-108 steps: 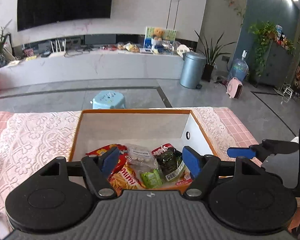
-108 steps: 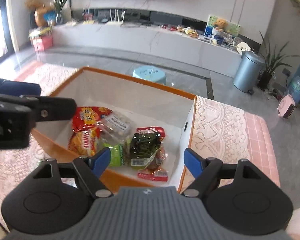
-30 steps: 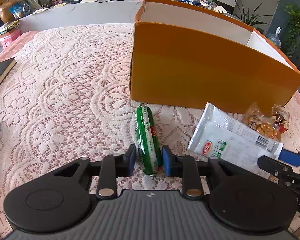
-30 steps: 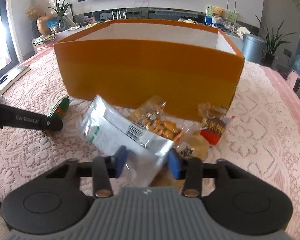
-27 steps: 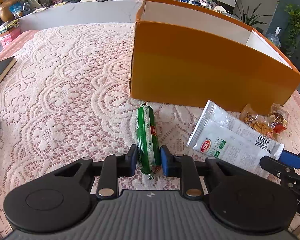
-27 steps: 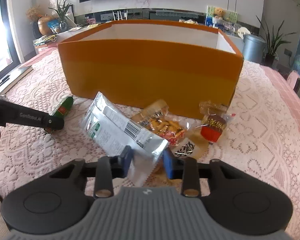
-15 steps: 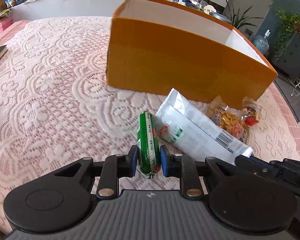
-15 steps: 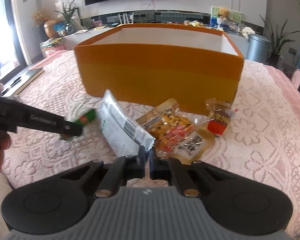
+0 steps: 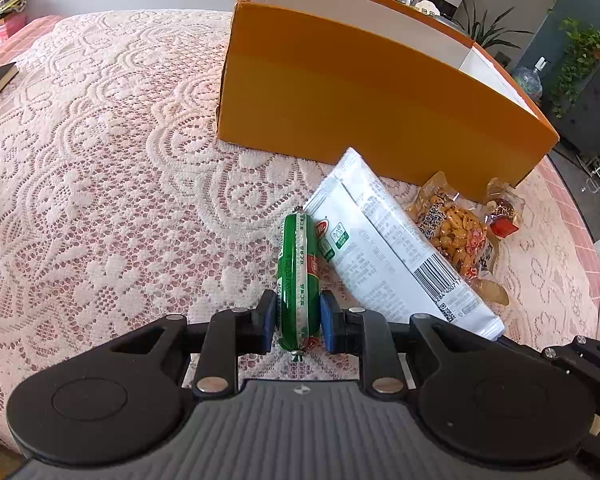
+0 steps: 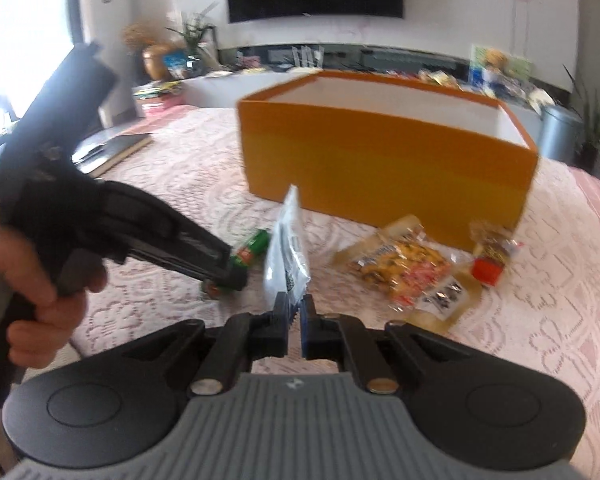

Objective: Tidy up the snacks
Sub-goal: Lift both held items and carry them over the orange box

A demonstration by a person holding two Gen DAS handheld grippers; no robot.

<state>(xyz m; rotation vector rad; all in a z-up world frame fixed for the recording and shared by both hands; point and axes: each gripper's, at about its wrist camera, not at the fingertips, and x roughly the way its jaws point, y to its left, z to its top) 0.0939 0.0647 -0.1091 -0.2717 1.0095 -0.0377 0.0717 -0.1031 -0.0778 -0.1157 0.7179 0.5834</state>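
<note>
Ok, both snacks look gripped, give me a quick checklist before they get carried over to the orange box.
1. Left hand-held gripper shut on green sausage: ok.
2. Right hand-held gripper shut on white packet edge: ok.
3. White packet lifted clear of the lace cloth: cannot tell.
4. Orange box open at the top: ok.
5. Room inside box: cannot tell, floor hidden.
6. Peanut packet and small red snack on the cloth: not ok.

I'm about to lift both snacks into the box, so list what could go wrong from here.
1. The right tongs pinch only the bottom edge of the white packet; it may slip or swing.
2. The left tongs hold the sausage near one end; it may tilt or slide out.
3. Sausage and packet touch, so lifting one could drag the other or nudge the peanut bag.
</note>
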